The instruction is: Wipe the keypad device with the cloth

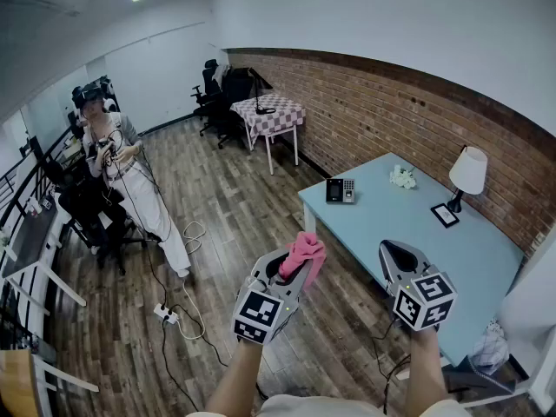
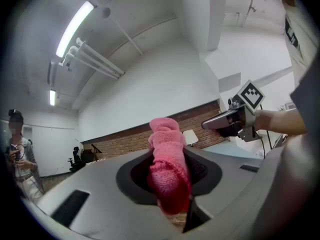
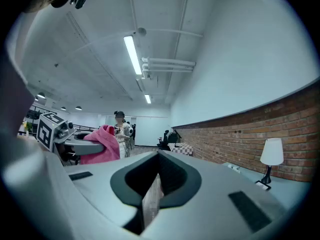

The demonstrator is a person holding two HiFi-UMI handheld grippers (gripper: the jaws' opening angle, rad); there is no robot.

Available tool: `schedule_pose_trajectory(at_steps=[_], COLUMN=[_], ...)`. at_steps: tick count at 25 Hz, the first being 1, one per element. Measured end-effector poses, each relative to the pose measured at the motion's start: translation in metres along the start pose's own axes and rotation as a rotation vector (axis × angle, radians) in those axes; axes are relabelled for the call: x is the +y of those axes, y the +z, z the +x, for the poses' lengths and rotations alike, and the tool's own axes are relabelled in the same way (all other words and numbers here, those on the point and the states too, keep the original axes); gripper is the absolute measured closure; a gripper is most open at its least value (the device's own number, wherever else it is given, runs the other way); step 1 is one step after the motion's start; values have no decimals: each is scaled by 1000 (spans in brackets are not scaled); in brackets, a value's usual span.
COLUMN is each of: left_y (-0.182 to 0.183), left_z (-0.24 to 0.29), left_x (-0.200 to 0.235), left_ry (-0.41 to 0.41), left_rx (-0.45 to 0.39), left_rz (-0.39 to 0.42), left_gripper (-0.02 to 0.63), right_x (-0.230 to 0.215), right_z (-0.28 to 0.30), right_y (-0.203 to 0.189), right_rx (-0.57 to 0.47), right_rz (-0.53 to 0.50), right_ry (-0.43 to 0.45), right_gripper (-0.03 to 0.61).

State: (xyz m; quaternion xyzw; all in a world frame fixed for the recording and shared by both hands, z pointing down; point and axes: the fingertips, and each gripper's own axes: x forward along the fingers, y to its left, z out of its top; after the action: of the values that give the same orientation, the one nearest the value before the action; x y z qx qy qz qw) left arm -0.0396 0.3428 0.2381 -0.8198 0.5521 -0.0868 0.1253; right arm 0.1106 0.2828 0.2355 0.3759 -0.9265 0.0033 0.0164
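The black keypad device (image 1: 340,190) lies near the left corner of the light blue table (image 1: 408,233), well ahead of both grippers. My left gripper (image 1: 295,272) is held in the air short of the table, shut on a pink cloth (image 1: 305,252) that bunches out above its jaws. The left gripper view shows the cloth (image 2: 167,159) pinched in the left gripper (image 2: 170,181). My right gripper (image 1: 393,254) hovers over the table's near edge, shut with nothing in it. In the right gripper view its jaws (image 3: 152,196) leave only a thin slit, and the cloth (image 3: 102,149) shows at left.
On the table stand a white lamp (image 1: 467,176), a small picture frame (image 1: 445,215) and a white flower piece (image 1: 402,177). A brick wall runs behind it. A person (image 1: 122,176) with a headset stands at left; cables and a power strip (image 1: 167,314) lie on the wood floor. A checkered table (image 1: 272,114) stands farther back.
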Motion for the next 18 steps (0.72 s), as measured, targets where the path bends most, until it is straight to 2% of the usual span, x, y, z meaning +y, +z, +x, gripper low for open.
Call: schedule_pose_trajectory(at_steps=[8,14,18], left_y=[-7,-9,-14], left_z=[4,9,15], left_x=[0,-3,-9], left_ry=[-3,-17,-17], left_rx=[22,27,34], left_rz=[-6,-12,-21], left_gripper=[477,477,477], right_x=[2,-2,-11], right_z=[5,4,0], right_y=[-1,1,-3], right_rx=[22,-5,4], right_rz=[-19,17,5], right_ry=[12,-2,-10], right_gripper=[568,568,568])
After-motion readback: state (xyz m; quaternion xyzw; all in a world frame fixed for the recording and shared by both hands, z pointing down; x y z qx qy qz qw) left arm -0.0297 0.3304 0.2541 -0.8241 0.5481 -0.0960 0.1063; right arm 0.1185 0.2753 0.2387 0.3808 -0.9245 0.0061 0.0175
